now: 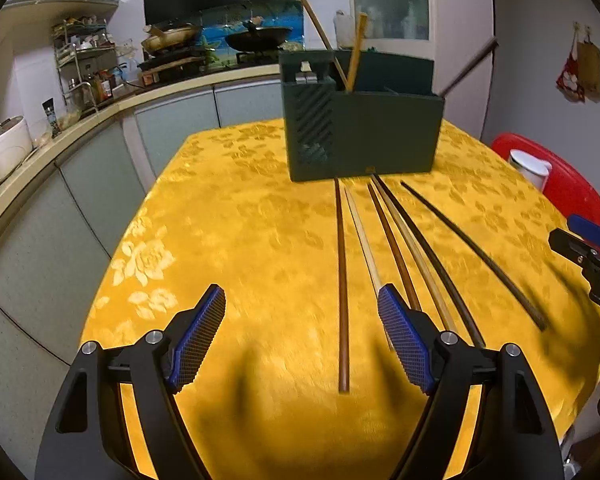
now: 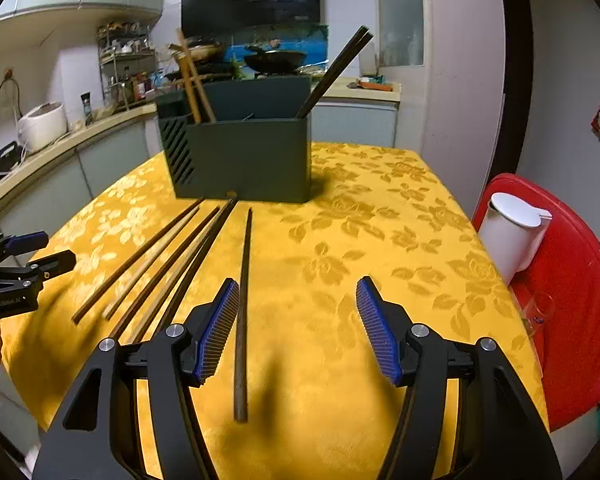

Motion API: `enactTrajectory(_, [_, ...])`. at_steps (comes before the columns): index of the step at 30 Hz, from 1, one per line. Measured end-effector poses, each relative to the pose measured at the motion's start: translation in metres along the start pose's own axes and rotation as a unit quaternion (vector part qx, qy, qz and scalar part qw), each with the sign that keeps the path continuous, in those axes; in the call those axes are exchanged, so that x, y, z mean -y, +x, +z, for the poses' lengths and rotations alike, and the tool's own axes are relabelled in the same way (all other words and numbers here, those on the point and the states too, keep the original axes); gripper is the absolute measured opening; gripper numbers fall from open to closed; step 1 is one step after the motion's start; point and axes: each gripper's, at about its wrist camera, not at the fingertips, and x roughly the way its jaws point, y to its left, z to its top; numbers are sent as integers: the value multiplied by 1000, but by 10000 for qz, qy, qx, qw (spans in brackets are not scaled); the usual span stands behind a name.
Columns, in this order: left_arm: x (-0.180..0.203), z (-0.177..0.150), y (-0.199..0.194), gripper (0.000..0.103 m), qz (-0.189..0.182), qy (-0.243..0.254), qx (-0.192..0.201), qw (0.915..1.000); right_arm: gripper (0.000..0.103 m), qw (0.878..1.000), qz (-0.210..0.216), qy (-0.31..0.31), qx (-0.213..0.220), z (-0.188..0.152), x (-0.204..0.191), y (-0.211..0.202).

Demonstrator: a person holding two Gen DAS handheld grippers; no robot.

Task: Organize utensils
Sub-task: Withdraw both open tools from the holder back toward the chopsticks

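A dark green utensil holder (image 1: 364, 136) (image 2: 244, 156) stands at the far side of the yellow tablecloth (image 1: 240, 220), with chopsticks leaning out of it. Several loose chopsticks (image 2: 172, 264) lie in a fan in front of it. My left gripper (image 1: 300, 296) is open just above the cloth; a brown chopstick (image 1: 343, 280) lies between its fingers, untouched. My right gripper (image 2: 298, 284) is open too, with the rightmost dark chopstick (image 2: 244, 312) lying close to its left finger. Each gripper shows at the edge of the other's view: right gripper (image 1: 566, 231), left gripper (image 2: 56, 248).
A red plastic stool (image 2: 580, 280) with a white jug (image 2: 512, 232) on it stands off the table's right side. A kitchen counter (image 1: 40, 160) with a rice cooker (image 1: 4, 148) curves along the left. The table's near edge lies just below the grippers.
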Motion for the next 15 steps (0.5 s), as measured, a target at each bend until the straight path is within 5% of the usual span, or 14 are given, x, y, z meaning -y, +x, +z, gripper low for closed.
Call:
enactTrajectory(11, [9, -23, 5, 75, -218, 80, -235, 9995, 59, 9997, 88, 4, -235, -26, -3, -2])
enactTrajectory(15, [12, -27, 9, 64, -249, 118, -318, 9991, 59, 9995, 96, 35, -300, -32, -2, -1])
